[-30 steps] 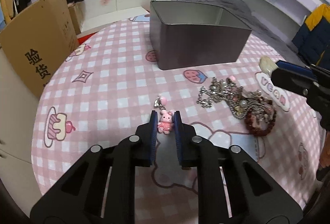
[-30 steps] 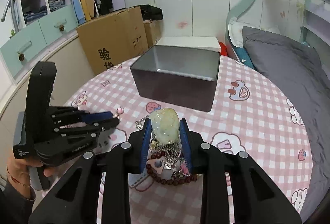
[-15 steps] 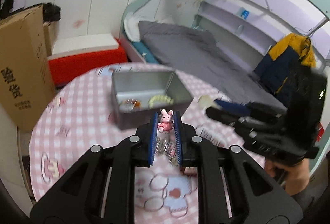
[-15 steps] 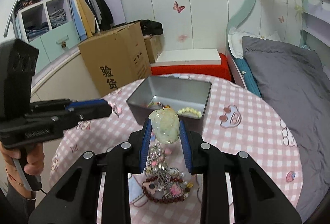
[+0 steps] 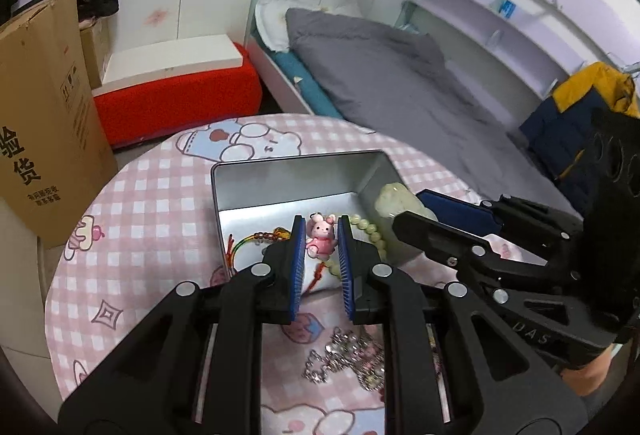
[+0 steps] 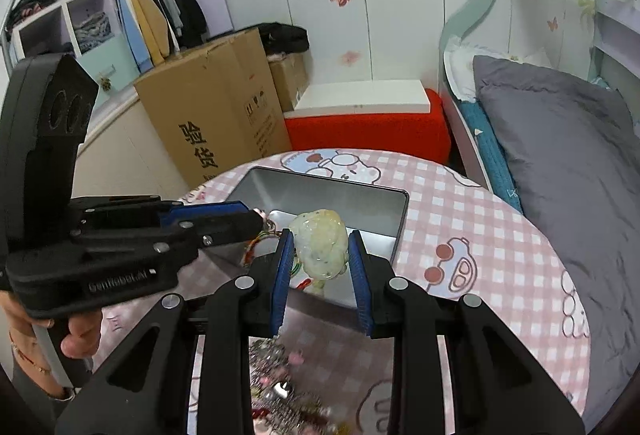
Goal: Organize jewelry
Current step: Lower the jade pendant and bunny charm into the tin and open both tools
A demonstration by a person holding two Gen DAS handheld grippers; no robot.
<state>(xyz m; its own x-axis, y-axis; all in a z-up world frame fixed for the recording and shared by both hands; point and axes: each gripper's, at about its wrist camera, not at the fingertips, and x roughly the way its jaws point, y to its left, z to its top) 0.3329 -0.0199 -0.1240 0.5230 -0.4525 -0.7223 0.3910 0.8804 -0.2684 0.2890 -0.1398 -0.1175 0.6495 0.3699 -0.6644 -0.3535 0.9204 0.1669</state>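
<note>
My left gripper (image 5: 320,235) is shut on a pink bunny charm (image 5: 320,234) and holds it above the open metal tin (image 5: 280,171). My right gripper (image 6: 319,249) is shut on a pale green jade pendant (image 6: 319,249), also above the tin (image 6: 360,195). The pendant also shows in the left wrist view (image 5: 394,201) over the tin's right wall. Inside the tin lie a green bead bracelet (image 5: 370,229) and a multicoloured cord piece (image 5: 256,241). A pile of chains and beads (image 5: 348,359) lies on the table in front of the tin.
The round table has a pink checked cloth (image 5: 140,219). A cardboard box (image 6: 216,115) stands left of it, a red and white stool (image 6: 364,115) behind it, and a bed with grey bedding (image 6: 560,163) to the right.
Both grippers have risen from the table with their pieces and moved forward over the tin. They now stand closer together.
</note>
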